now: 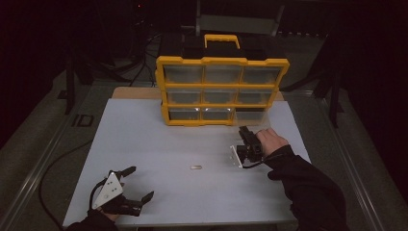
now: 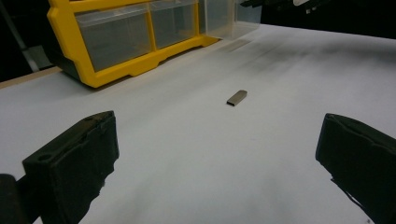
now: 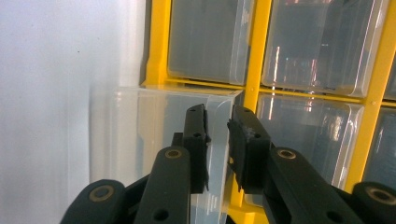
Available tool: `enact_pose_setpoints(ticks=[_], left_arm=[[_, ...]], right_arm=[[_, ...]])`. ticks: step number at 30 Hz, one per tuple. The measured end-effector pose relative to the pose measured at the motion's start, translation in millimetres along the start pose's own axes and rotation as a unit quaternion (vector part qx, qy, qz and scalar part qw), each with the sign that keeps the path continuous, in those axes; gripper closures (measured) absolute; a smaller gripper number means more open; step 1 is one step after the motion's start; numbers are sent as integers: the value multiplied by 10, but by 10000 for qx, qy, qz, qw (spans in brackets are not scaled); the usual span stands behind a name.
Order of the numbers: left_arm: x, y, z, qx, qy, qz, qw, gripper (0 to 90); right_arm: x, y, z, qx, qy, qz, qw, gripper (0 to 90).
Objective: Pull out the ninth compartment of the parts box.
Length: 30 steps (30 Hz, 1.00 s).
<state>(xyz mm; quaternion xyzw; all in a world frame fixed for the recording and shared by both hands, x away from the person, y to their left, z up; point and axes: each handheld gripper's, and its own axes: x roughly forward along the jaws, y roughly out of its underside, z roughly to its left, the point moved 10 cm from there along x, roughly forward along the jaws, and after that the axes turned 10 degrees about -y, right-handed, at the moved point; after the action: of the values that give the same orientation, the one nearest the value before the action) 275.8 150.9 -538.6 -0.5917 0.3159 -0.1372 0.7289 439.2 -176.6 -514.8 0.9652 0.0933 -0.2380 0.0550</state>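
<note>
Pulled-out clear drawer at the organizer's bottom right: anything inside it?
The clear drawer looks empty through its walls. The right tongs pinch its front wall and hide the part behind them.

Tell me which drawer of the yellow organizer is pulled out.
The bottom-right drawer: it juts forward from the yellow organizer onto the table, while the other eight sit flush in their slots. The right claw is closed on its clear front wall.

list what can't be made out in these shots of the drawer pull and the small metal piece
- Clear drawer contents: right gripper view, glare on the plastic, and right hand-held gripper across its front wall.
- Small metal piece: high view, too small and dim to identify; left gripper view shows just a flat bar.
- Yellow organizer other bins: frosted fronts hide any contents.
</note>
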Motion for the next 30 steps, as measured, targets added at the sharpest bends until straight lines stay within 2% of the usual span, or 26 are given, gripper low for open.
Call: enact_pose_setpoints(ticks=[8,21,23,24,25,26,30], left_arm=[[0,1,-2,-12,10,3,10000,0],[4,3,-1,-13,1,9,10000,0],[2,2,0,-12,-1,6,10000,0],[2,2,1,-14,1,7,10000,0],[2,2,1,-14,1,7,10000,0],[3,3,1,-17,0,8,10000,0],[1,1,3,-22,-1,2,10000,0]], right_arm=[[2,19,21,29,-9,-31,10000,765],[6,38,31,-57,-95,-29,9999,750],[8,43,34,-8,-118,-5,9999,740],[11,46,42,5,-190,27,9998,687],[11,46,42,5,-190,27,9998,687],[24,53,51,-11,-236,75,9997,648],[39,66,80,119,-406,172,9990,429]])
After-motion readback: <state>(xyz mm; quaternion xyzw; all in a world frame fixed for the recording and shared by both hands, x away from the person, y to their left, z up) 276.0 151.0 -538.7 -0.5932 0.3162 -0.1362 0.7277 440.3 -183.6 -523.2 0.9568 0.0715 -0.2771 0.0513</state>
